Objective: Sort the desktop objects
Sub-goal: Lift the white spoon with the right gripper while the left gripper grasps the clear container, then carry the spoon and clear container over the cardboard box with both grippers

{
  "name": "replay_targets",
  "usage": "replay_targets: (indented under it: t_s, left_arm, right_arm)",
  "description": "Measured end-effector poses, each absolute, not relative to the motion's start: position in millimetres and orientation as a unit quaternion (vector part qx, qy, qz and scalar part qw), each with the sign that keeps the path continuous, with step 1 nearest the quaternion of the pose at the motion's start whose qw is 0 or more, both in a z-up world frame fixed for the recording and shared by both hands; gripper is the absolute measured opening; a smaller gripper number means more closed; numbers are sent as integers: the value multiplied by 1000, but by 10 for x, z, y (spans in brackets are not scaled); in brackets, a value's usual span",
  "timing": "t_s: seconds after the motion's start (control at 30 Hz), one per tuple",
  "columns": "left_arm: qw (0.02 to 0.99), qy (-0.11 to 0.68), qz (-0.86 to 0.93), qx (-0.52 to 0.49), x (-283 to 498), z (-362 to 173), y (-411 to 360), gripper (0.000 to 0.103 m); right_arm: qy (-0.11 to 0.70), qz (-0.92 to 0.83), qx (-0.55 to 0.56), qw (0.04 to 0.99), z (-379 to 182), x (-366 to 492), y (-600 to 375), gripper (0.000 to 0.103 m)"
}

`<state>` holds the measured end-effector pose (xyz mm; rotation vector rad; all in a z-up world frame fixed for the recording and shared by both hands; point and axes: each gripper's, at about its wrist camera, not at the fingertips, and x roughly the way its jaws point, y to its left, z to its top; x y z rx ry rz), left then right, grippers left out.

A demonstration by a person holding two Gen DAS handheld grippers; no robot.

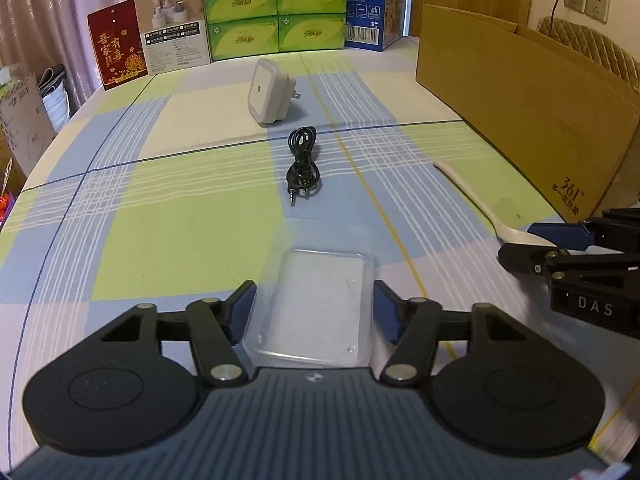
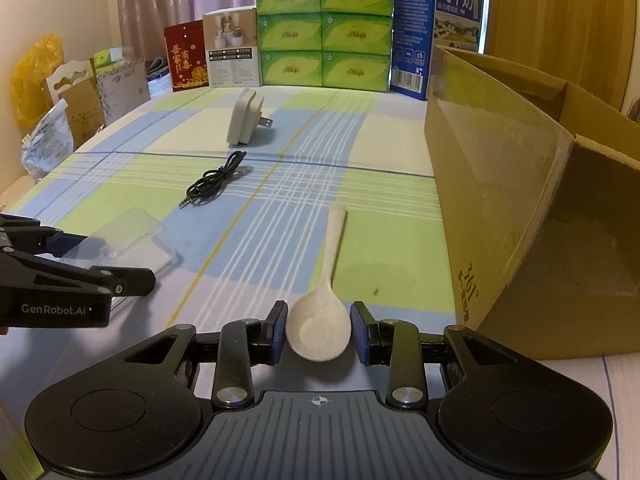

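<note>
Checked cloth covers the surface (image 1: pixel 160 208). Nearest, the left gripper (image 1: pixel 315 306) has jaws spread around a clear tray (image 1: pixel 316 300); the right gripper (image 2: pixel 319 332) has jaws spread beside a spoon (image 2: pixel 320 320). Beyond lie a black cable (image 1: pixel 303 162), then a white plug (image 1: pixel 268 94).

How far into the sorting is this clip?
Early: nothing visibly sorted. In hand: left gripper straddles the clear plastic case; right gripper brackets the spoon bowl. Left: audio cable and plug-in night light still on the table, cardboard box alongside.
</note>
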<state>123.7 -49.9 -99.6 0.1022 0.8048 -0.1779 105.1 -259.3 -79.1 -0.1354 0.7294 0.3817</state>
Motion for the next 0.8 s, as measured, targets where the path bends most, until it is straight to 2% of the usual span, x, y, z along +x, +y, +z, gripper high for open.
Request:
replay_targets:
  t_s: [0.33,0.8]
  left_arm:
    - [915,390,-85,56,1233,-989,-520,53]
    - [917,382,-90,68,1191,-922,-567,51]
  right_arm:
    - [363,167,-11,916,-751,1044,-2690,30]
    - [312,175,-122,926,-704,882,-2445,29]
